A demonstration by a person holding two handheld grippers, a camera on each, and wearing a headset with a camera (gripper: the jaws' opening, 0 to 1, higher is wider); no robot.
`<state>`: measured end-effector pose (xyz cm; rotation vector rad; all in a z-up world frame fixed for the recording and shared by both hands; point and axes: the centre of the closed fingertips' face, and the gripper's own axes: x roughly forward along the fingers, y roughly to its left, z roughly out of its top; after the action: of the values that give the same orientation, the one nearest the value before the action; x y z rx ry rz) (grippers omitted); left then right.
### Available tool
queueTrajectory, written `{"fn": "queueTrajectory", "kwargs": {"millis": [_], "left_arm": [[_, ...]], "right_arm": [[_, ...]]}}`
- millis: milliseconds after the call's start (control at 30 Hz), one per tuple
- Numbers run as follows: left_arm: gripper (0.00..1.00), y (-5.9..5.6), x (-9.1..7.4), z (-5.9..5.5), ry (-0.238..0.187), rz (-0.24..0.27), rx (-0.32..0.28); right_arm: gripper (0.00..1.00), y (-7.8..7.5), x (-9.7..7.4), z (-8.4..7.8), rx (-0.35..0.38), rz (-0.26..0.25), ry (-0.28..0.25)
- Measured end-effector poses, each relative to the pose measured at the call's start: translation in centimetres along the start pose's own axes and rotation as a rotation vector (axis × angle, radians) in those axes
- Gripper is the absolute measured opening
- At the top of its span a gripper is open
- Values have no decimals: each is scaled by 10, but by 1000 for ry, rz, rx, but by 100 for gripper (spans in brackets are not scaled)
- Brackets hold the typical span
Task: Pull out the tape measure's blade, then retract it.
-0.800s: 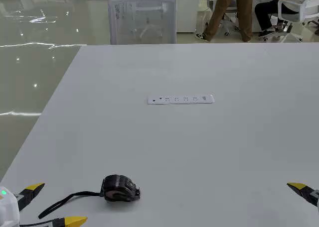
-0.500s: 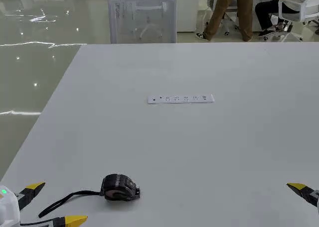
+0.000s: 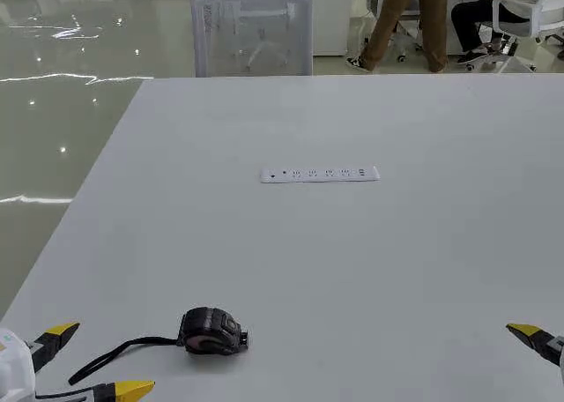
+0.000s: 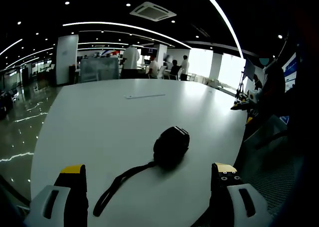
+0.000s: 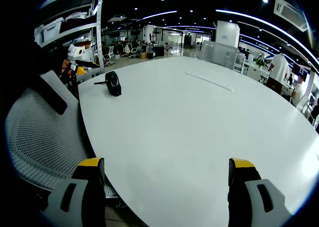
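My left gripper [image 3: 97, 360] sits low in the near left corner of the head view. Its two yellow-tipped jaws are spread wide apart and point forward and slightly right, and its white body is at the very edge of the picture. In the left gripper view the jaws rise from the bottom, level with each other, with a broad gap between them. My right gripper [image 3: 533, 336] is at the far right edge of the head view, where one yellow-tipped jaw pokes in, pointing left. In the right gripper view its jaws [image 5: 166, 163] stand just as wide, both upright and even.
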<state>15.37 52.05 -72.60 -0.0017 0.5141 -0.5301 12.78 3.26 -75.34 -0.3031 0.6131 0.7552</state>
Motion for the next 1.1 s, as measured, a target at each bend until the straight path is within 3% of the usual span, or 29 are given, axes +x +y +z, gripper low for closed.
{"fn": "queueTrajectory", "kwargs": {"millis": [267, 367, 433, 567, 633, 867, 967, 1100], "left_arm": [[100, 0, 2, 0, -1, -9, 10], [100, -2, 4, 4, -5, -32, 33], [100, -4, 8, 6, 15, -53, 64], [100, -4, 19, 18, 24, -83, 109], [100, -8, 25, 17, 65, -119, 126], [100, -21, 44, 23, 135, -218, 222], [100, -26, 52, 19, 188, -263, 309], [100, -28, 61, 16, 237, -295, 356]], "right_arm": [[100, -2, -1, 1, -6, 0, 4], [100, -4, 0, 1, -20, 5, 10], [100, -4, 3, 4, -33, 12, 17], [100, -4, 11, 13, -63, 27, 18], [100, -3, 16, 19, -76, 37, 16], [100, -1, 33, 38, -117, 73, 12], [100, 4, 42, 46, -145, 98, 14], [100, 8, 54, 54, -170, 125, 14]]}}
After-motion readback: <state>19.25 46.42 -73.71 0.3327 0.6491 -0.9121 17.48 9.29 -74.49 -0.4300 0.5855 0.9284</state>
